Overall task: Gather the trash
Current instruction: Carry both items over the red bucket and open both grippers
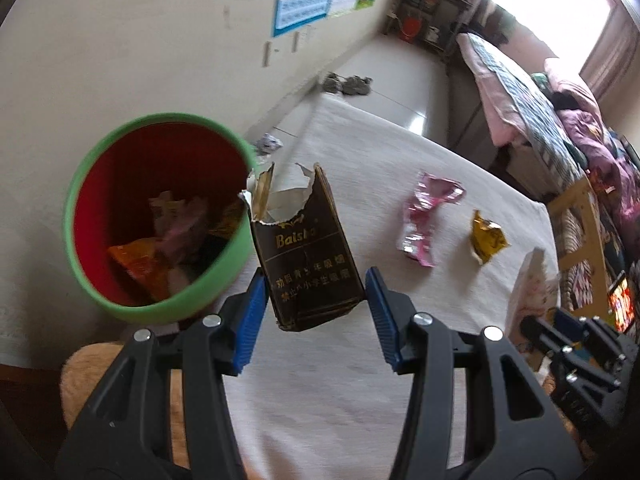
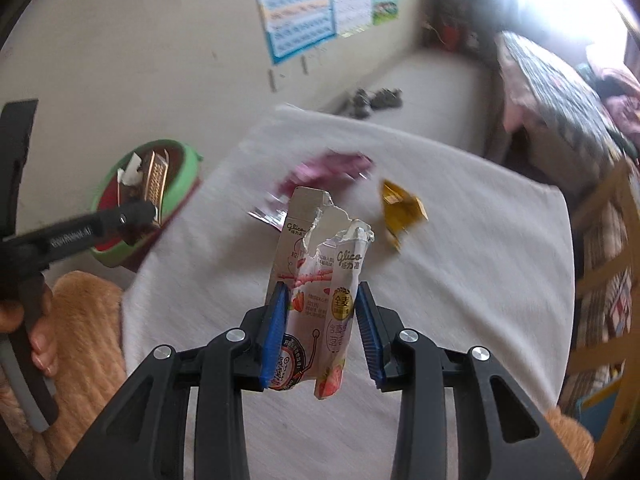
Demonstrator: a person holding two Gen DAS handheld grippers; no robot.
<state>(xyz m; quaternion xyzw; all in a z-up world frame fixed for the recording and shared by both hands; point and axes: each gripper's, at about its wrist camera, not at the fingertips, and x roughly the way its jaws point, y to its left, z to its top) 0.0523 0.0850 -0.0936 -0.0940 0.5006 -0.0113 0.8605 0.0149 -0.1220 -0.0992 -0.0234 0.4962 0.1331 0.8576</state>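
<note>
The left gripper point(image 1: 316, 308) clamps 1 torn dark-brown cardboard cigarette pack point(image 1: 307, 248), long axis upright, ragged mouth up, held beside the red bin with green rim point(image 1: 160, 312). The right gripper point(image 2: 322, 328) clamps 1 torn white-and-pink cardboard snack box point(image 2: 316, 280), also upright, torn end up. On the white tablecloth point(image 1: 340, 400) lie 1 crumpled pink foil wrapper point(image 1: 428, 216) and 1 yellow foil wrapper point(image 1: 488, 240), near each other.

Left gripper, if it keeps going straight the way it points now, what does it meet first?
Probably the white tablecloth just beside the green bin. The left gripper carries the torn dark box ahead of it, so the box would touch first. Depth is hard to judge.
</note>
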